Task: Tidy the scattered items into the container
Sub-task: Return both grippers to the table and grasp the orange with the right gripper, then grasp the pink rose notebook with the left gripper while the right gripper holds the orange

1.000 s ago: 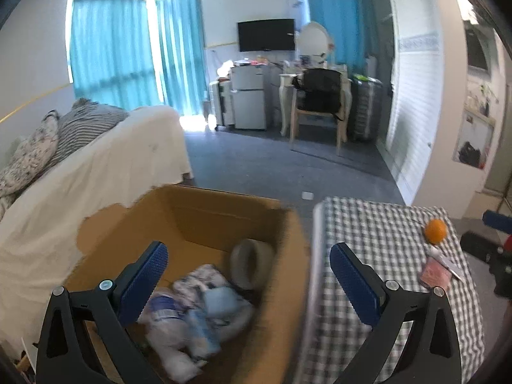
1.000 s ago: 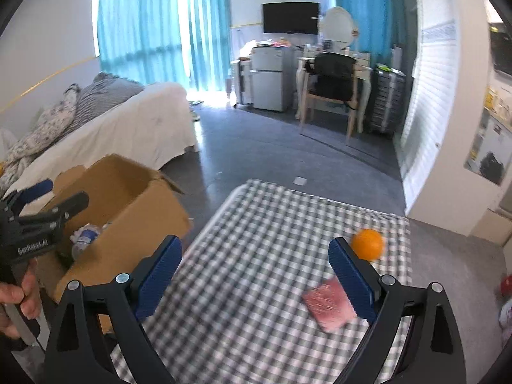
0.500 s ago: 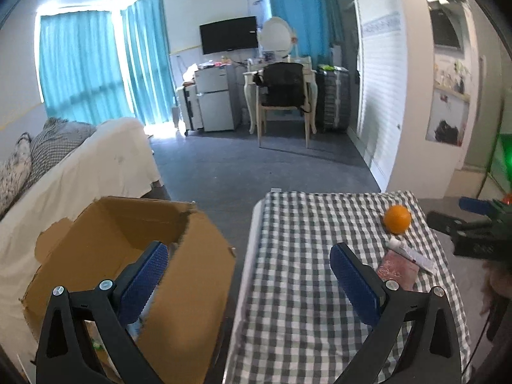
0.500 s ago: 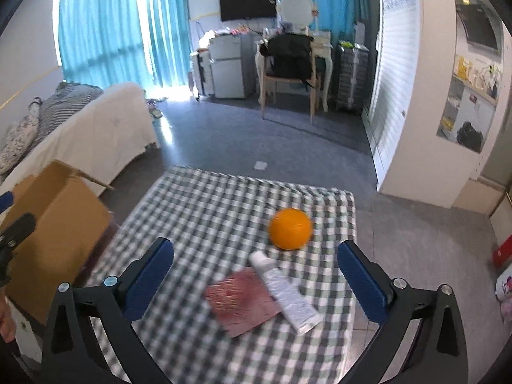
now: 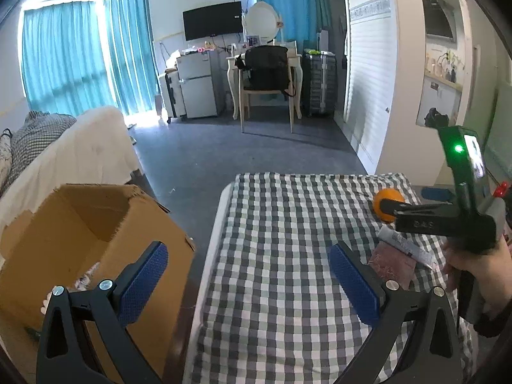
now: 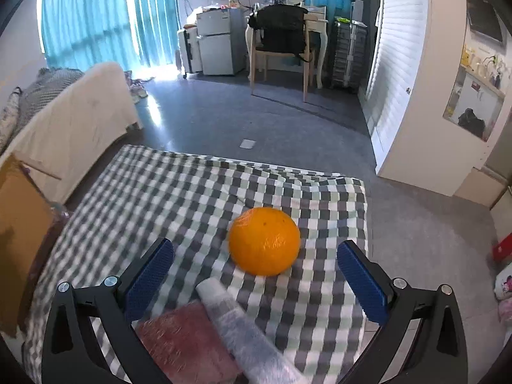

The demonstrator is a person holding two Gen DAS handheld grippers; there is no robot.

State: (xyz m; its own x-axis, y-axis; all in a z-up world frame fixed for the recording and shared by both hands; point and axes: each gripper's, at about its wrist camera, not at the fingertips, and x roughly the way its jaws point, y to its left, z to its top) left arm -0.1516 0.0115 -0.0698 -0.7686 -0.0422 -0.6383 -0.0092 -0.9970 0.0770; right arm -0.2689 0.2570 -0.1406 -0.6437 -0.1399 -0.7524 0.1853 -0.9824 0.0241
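Both tongs swung from the box (image 5: 80, 240) to the counter (image 6: 160, 198); right tongs (image 6: 254, 275), just opened wide, empty, approach the orange (image 6: 264, 244). Left tongs (image 5: 246, 280) wide, empty. Next we straddle and close.

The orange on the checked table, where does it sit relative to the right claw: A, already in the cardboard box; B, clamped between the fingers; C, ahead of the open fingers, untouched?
C: the orange rests on the cloth ahead of the open right claw, touching neither finger.

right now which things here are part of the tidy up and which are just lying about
Job: orange, tube, red packet, cardboard box.

Lying about: chair, fridge, suitcase, TV, bed.
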